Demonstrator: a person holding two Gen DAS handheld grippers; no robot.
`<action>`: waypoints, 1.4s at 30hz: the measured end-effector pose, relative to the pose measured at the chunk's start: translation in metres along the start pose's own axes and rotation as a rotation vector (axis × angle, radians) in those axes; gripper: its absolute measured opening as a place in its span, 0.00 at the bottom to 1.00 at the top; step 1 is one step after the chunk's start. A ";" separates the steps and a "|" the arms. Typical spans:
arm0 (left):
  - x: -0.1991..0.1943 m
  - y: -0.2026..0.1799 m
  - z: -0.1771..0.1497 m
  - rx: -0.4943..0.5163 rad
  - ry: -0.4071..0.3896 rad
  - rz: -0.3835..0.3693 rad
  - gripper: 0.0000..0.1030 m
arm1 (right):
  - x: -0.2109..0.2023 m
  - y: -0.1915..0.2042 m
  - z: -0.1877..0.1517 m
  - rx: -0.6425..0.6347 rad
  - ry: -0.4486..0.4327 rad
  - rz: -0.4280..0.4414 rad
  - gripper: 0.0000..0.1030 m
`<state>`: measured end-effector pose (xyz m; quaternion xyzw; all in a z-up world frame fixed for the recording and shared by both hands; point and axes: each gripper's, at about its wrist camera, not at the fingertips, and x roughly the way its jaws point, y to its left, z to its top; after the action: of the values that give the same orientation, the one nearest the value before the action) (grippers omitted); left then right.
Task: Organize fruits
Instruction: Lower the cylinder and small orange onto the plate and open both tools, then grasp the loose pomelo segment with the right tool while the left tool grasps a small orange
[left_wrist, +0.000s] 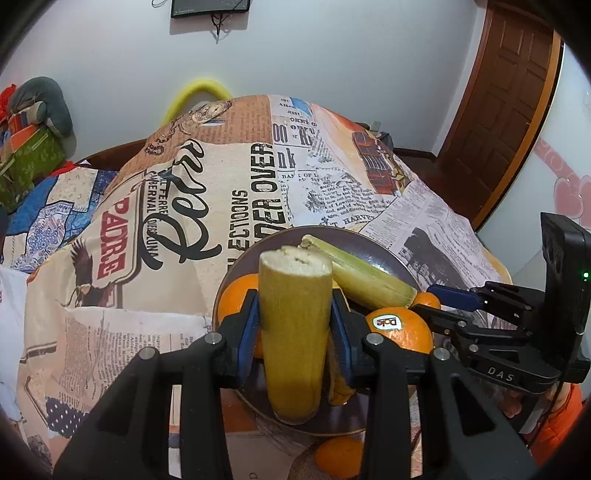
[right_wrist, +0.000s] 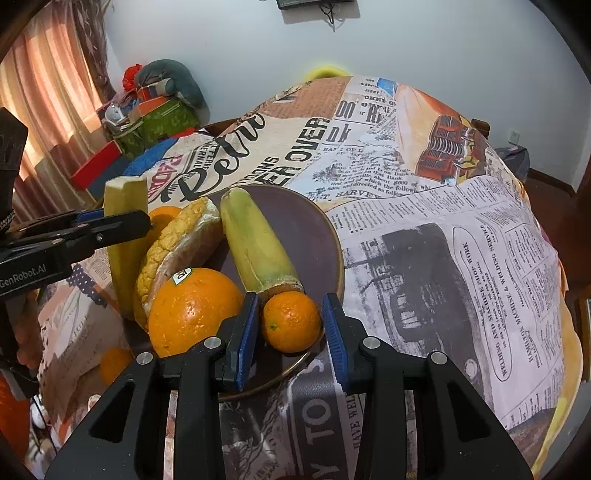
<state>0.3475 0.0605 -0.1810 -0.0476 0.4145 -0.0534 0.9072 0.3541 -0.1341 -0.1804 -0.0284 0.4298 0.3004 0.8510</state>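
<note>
My left gripper (left_wrist: 294, 317) is shut on a yellow banana piece (left_wrist: 293, 332) with a cut top, held upright over the near rim of the dark plate (left_wrist: 373, 254); it also shows in the right wrist view (right_wrist: 122, 240). My right gripper (right_wrist: 290, 325) is open, its blue pads on either side of a small mandarin (right_wrist: 290, 320) on the plate (right_wrist: 317, 229), apart from it. The plate also holds a large Dole orange (right_wrist: 192, 310), a greenish banana piece (right_wrist: 258, 243) and an orange segment with rind (right_wrist: 177, 243).
A newspaper-print cloth (right_wrist: 443, 221) covers the table. A small orange (left_wrist: 338, 458) lies on the cloth just off the plate's near rim. Boxes and a grey cushion (right_wrist: 166, 92) stand at the far left. The table drops off at the right.
</note>
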 end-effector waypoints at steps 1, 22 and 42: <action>-0.001 -0.001 0.000 0.001 -0.001 0.000 0.36 | -0.001 -0.001 0.000 0.002 -0.001 0.001 0.32; -0.067 -0.002 -0.041 0.001 -0.013 0.053 0.58 | -0.075 0.018 -0.030 -0.012 -0.078 -0.037 0.51; -0.037 -0.002 -0.124 -0.001 0.177 0.059 0.62 | -0.058 0.035 -0.107 0.020 0.063 -0.083 0.56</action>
<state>0.2296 0.0586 -0.2334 -0.0308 0.4942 -0.0302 0.8683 0.2326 -0.1663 -0.1972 -0.0474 0.4576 0.2594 0.8491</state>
